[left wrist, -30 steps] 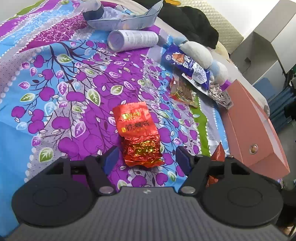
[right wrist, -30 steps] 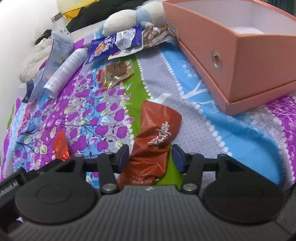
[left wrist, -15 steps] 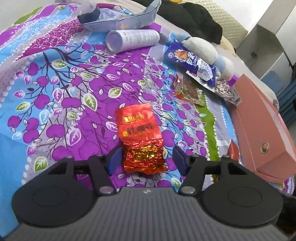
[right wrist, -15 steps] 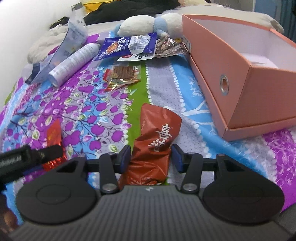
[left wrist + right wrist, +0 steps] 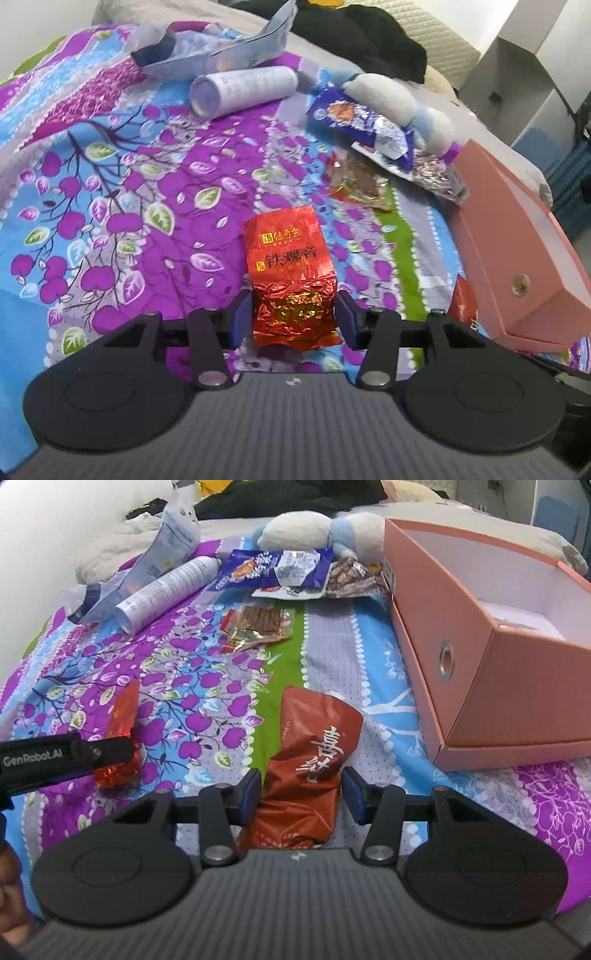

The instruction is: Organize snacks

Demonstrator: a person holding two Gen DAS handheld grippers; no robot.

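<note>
Left side first: the left gripper (image 5: 293, 314) has its jaws around the crinkly lower end of a red foil packet (image 5: 290, 273), gold print reading 铁观音. The jaws have just been closing in, and both blue pads look right up against the foil's sides, so I'd call it pinched. The packet lies on the flowery purple bedspread (image 5: 110, 192), with bare bedspread all around it. In the right wrist view that gripper's side says "GenRobot.AI".

Far back lie a white spray can (image 5: 170, 590) with print too small to read, and a purple snack bag (image 5: 273, 570), its writing blurred.

The right gripper (image 5: 301, 794) straddles a brown-red pouch (image 5: 310, 768) with white characters, the top one 喜. Its jaws are apart, the left pad touching the pouch, the right one showing a gap.

Far right sits the open pink box (image 5: 517, 672), just beside the pouch.
</note>
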